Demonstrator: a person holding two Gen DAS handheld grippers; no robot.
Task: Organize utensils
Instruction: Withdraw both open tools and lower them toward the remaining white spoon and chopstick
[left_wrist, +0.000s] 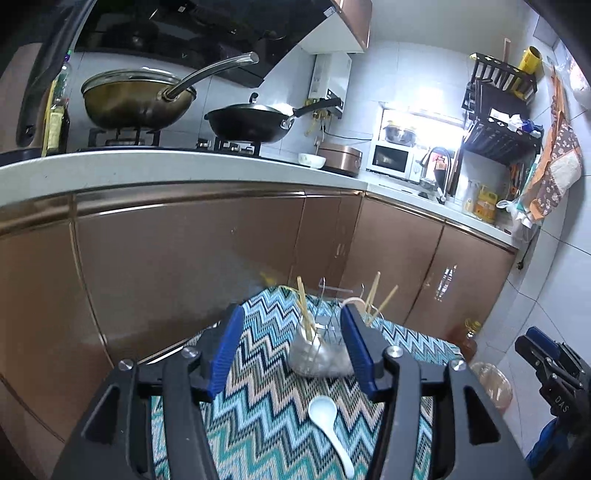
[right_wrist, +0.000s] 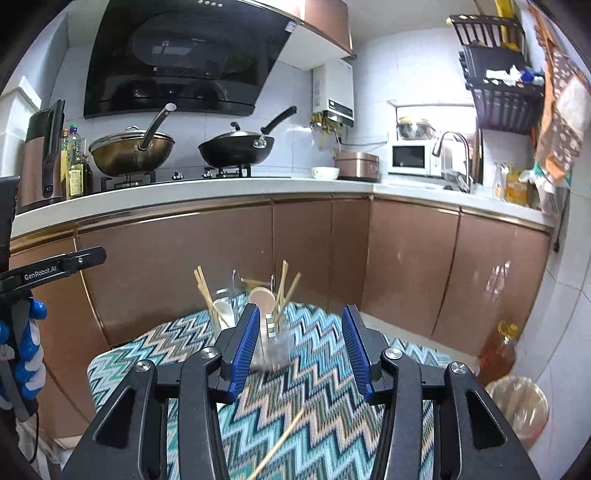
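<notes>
A white ceramic spoon (left_wrist: 328, 424) lies on the zigzag cloth (left_wrist: 266, 417) below my open left gripper (left_wrist: 291, 350). Ahead of it stands a clear glass jar (left_wrist: 312, 350) with chopsticks (left_wrist: 303, 310) in it, and a second holder with chopsticks (left_wrist: 380, 299) behind. In the right wrist view my right gripper (right_wrist: 299, 350) is open and empty over the cloth (right_wrist: 317, 387). A loose chopstick (right_wrist: 280, 446) lies below it. A glass jar (right_wrist: 279, 339) holds chopsticks (right_wrist: 282, 291); another glass (right_wrist: 223, 314) holds chopsticks (right_wrist: 205, 291) and a white spoon.
Brown cabinet doors (right_wrist: 184, 266) stand close behind the small table. The counter above carries two woks (right_wrist: 236, 147). An oil bottle (right_wrist: 498, 354) and a lined bin (right_wrist: 517, 406) stand on the floor at right. The right gripper (left_wrist: 546, 365) shows at the left view's edge.
</notes>
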